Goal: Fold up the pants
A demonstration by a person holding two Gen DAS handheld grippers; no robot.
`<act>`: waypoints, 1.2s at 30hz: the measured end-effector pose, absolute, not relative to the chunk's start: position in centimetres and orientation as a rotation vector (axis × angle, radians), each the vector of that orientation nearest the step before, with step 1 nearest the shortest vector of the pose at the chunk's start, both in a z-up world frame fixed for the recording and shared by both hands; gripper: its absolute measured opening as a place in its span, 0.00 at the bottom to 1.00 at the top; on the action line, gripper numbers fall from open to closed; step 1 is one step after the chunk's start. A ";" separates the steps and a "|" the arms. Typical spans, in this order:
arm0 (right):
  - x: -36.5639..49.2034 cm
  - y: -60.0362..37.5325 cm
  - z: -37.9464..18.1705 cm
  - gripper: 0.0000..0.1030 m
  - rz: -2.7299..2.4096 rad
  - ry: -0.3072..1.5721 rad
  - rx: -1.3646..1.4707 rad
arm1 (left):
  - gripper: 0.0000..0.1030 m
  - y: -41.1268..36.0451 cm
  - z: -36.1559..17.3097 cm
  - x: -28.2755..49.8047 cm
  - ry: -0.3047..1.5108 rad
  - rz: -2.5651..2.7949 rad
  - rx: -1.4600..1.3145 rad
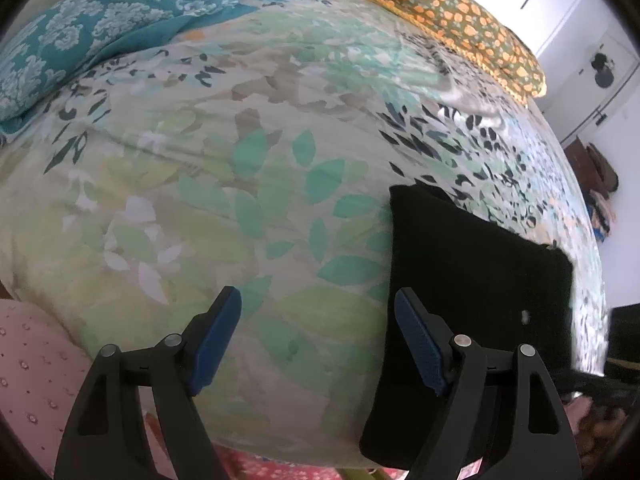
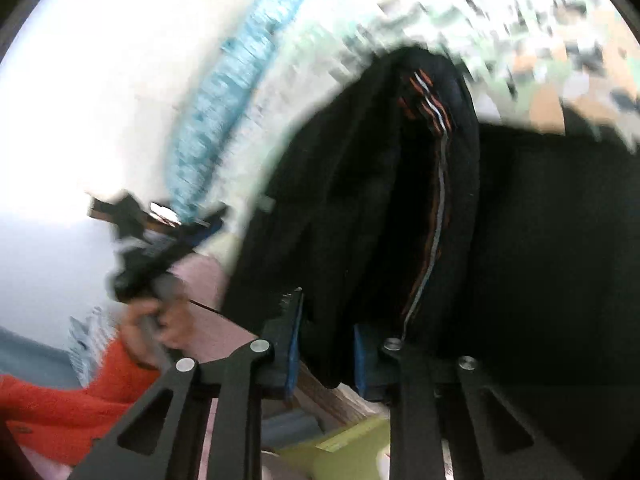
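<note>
The black pants (image 1: 472, 272) lie folded into a dark block on the leaf-print bedspread (image 1: 248, 184), at the right of the left wrist view. My left gripper (image 1: 318, 320) is open and empty, its right finger beside the pants' left edge. In the blurred right wrist view my right gripper (image 2: 326, 344) is shut on a thick fold of the black pants (image 2: 360, 184), which shows an orange and white striped trim (image 2: 434, 116). The other hand with its gripper (image 2: 148, 248) shows at left there.
Teal floral pillows (image 1: 100, 36) lie at the bed's far left. An orange-flowered folded cloth (image 1: 460, 20) lies at the far right. A pink patterned fabric (image 1: 32, 360) hangs at the near left. White cupboards (image 1: 560, 20) stand beyond the bed.
</note>
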State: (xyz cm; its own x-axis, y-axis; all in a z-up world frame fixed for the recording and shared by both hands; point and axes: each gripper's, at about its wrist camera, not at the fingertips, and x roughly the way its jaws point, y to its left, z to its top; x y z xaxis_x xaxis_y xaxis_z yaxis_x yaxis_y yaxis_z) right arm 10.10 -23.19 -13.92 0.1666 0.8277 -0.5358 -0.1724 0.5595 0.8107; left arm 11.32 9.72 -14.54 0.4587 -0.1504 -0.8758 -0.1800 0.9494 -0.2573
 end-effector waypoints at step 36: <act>11.5 -36.9 -9.1 0.48 0.364 1.081 0.487 | 0.83 -9.4 -13.3 8.9 1.082 -0.383 0.135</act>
State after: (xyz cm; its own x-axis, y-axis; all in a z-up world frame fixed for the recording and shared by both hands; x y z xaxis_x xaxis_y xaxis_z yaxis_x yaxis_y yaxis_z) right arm 11.52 -36.95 -9.12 0.4285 0.5086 -0.7468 -0.0465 0.8378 0.5440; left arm 8.90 -9.36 -13.31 0.4115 -0.2380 -0.8798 0.3687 0.9263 -0.0781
